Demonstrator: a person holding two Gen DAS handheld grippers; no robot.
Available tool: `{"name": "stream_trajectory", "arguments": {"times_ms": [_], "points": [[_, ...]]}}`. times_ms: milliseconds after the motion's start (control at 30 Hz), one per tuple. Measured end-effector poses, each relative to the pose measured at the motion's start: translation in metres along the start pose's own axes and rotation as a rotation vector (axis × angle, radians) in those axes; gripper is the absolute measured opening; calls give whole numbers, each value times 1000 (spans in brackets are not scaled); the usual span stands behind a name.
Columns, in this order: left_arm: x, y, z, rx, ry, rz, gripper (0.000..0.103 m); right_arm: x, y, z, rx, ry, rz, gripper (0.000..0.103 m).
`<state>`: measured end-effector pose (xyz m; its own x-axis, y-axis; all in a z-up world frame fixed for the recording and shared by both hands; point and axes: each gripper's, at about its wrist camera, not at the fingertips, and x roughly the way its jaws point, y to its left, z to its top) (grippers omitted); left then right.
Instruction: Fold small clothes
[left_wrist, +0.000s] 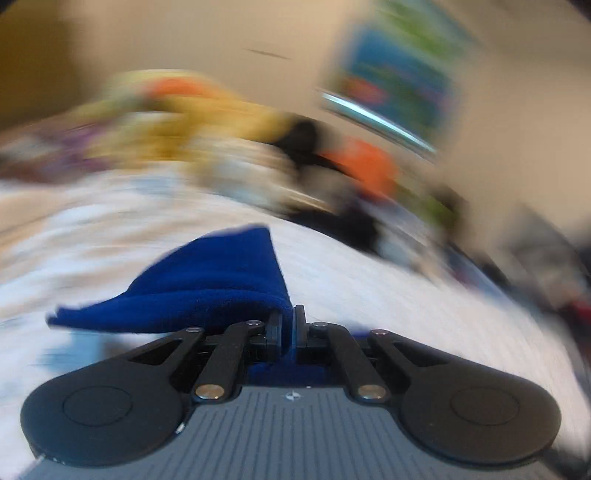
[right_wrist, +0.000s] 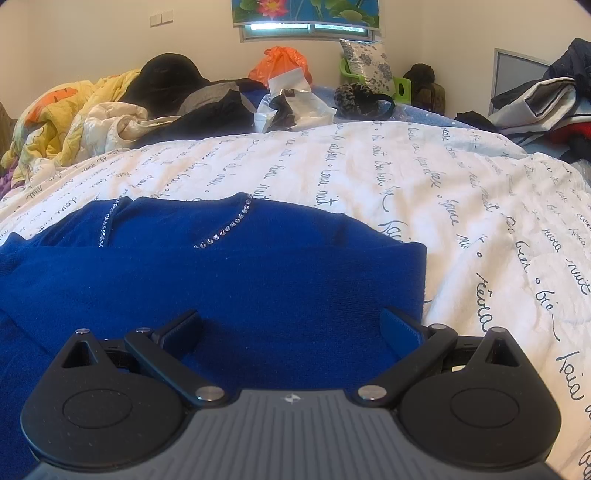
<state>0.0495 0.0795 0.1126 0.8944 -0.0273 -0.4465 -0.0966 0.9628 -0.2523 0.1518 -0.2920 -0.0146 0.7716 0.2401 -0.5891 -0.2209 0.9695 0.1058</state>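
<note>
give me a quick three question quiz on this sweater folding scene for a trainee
1. True or false: the left gripper is shut on a fold of the blue sweater.
2. How do the jaws of the right gripper stand? A) open above the sweater B) shut on a sleeve C) shut on the bedspread
3. Fill in: the sweater lies on a white bedspread printed with dark ____.

Key
1. True: blue knit is pinched between its jaws and lifted.
2. A: both fingers are spread wide, nothing pressed between them.
3. Handwriting (script lettering).
</note>
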Motion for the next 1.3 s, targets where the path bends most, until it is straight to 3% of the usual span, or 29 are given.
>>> {"name": "stream_trajectory", "arguments": {"times_ms": [33,67,100,133,167,300,367,433,467,533,567,667,733,800,867,1000,1067,1133,1300], "points": [[4,-37,-16,116,67,-98,31,-1,-2,0,7,-2,5,103],[7,-65,-35,197,135,-177,41,-1,-3,0,21,-7,14,103],[9,-82,-54,246,183,-223,68,-2,-7,-1,42,-14,28,103],[10,-93,-72,277,203,-240,84,-4,-11,-1,68,-24,46,103],[8,-96,-87,293,195,-235,87,-5,-16,-2,98,-34,65,103],[6,-77,-119,293,110,-209,93,-9,-30,-4,181,-63,125,103],[12,-58,-114,171,135,-200,92,-9,-32,-4,194,-67,133,103],[10,-42,-112,71,97,-204,103,-12,-29,0,202,-45,118,103],[10,-37,-110,39,82,-210,103,-15,-27,5,245,-21,101,103],[10,-33,-106,7,73,-212,103,-30,-21,14,361,-29,215,103],[10,-33,-105,6,74,-214,103,-35,-9,19,344,-38,283,103],[8,-36,-105,34,73,-239,103,-42,59,29,2,-20,312,103],[9,-39,-105,45,74,-235,103,-38,97,30,-164,29,406,103],[9,-36,-105,29,71,-265,103,-29,120,35,-193,85,470,103],[8,-33,-107,11,66,-271,103,-19,130,43,-168,110,469,103],[13,-34,-108,8,104,-296,103,3,123,66,6,168,519,97],[12,-34,-109,11,112,-324,103,3,142,75,-98,188,535,87],[11,-35,-110,22,108,-336,103,5,167,82,-241,213,569,65],[11,-36,-112,29,106,-331,103,21,232,76,-562,296,524,60]]}}
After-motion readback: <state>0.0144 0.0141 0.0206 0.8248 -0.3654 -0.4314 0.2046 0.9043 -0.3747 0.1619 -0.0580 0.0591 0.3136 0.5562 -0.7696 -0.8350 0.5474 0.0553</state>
